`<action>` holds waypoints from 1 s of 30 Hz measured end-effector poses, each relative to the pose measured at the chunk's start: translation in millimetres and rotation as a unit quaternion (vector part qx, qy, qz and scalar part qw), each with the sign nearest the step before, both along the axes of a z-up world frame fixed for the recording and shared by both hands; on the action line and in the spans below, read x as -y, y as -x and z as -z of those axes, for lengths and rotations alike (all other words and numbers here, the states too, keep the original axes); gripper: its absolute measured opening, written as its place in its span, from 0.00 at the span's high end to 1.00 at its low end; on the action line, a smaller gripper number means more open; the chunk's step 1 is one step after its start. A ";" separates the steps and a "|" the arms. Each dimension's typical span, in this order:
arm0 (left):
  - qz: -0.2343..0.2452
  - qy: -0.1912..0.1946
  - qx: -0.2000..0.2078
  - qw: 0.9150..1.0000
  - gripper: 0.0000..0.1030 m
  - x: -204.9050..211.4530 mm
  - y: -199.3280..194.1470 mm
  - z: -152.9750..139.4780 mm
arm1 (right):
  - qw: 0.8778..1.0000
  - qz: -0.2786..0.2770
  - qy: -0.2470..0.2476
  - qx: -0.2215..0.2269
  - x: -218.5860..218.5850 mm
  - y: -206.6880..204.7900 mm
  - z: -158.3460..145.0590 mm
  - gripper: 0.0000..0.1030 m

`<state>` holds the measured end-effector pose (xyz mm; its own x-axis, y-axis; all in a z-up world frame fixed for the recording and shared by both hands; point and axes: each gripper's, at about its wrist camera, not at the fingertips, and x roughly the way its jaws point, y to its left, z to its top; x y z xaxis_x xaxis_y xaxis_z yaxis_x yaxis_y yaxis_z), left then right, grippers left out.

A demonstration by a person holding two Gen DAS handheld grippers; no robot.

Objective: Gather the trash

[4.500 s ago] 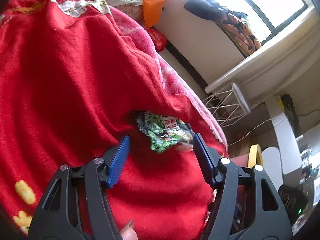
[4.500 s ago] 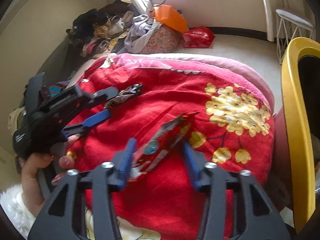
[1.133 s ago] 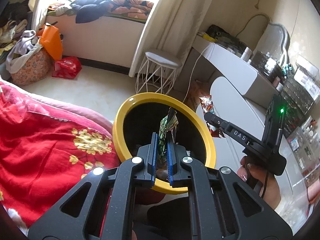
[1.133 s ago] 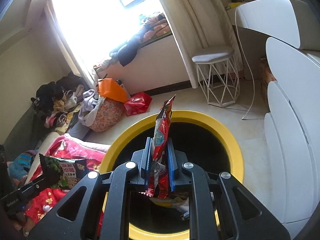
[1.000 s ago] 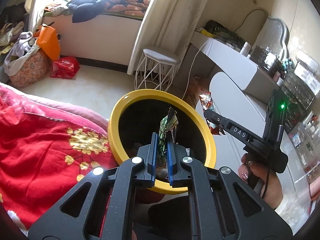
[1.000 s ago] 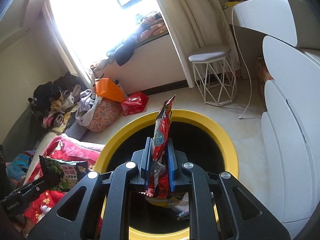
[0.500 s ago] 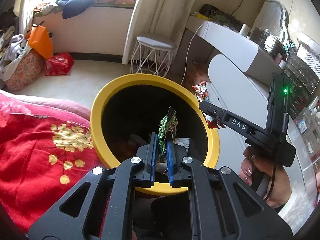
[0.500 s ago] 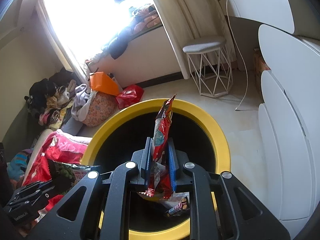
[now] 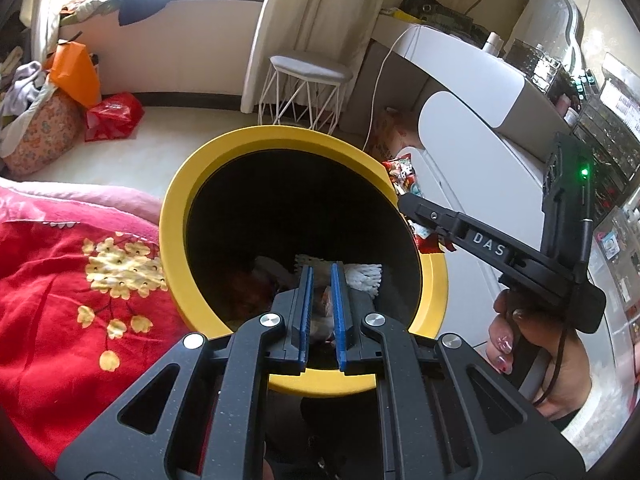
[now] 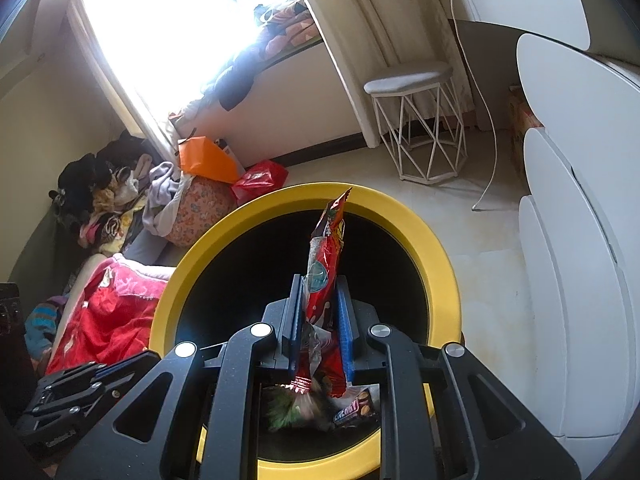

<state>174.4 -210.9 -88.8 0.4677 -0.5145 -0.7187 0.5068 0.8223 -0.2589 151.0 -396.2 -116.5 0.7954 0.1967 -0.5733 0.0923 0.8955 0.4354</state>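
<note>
A round bin with a yellow rim [image 9: 176,208] and black inside stands beside the bed; it also shows in the right wrist view [image 10: 436,240]. My left gripper [image 9: 321,276] hangs over its mouth, jaws slightly apart and empty. A green wrapper [image 10: 284,408], blurred, lies inside the bin among other wrappers. My right gripper [image 10: 318,280] is shut on a red snack wrapper [image 10: 326,248] that stands upright above the bin. In the left wrist view the right gripper [image 9: 408,204] reaches over the bin's right rim with the red wrapper [image 9: 402,172].
A red flowered blanket [image 9: 60,280] covers the bed left of the bin. A white wire stool [image 9: 304,84] and white rounded cabinets [image 10: 580,240] stand behind and right. Clothes and an orange bag [image 10: 204,160] pile up by the window wall.
My left gripper has opened a little and the green wrapper has dropped from it into the bin. Both grippers have moved closer over the bin. The right still holds the red wrapper.
</note>
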 end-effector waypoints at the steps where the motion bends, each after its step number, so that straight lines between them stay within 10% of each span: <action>1: -0.001 0.000 -0.001 1.000 0.95 0.9 -0.9 0.5 | 1.000 -0.001 0.000 0.000 0.5 -0.3 -0.4 0.83; 5: -0.003 0.002 0.000 1.000 0.94 3.7 -2.0 -0.3 | 1.000 -0.004 0.003 0.003 -1.1 0.4 -0.9 0.79; 30: -0.048 0.012 0.025 0.998 0.13 -24.7 6.3 -23.6 | 0.999 0.028 0.026 0.032 -0.2 27.4 -25.6 0.27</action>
<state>168.1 -186.3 -65.2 0.5504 -0.4826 -0.6813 0.4386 0.8615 -0.2559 123.6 -395.9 -90.8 0.8397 0.1221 -0.5291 0.1163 0.9114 0.3948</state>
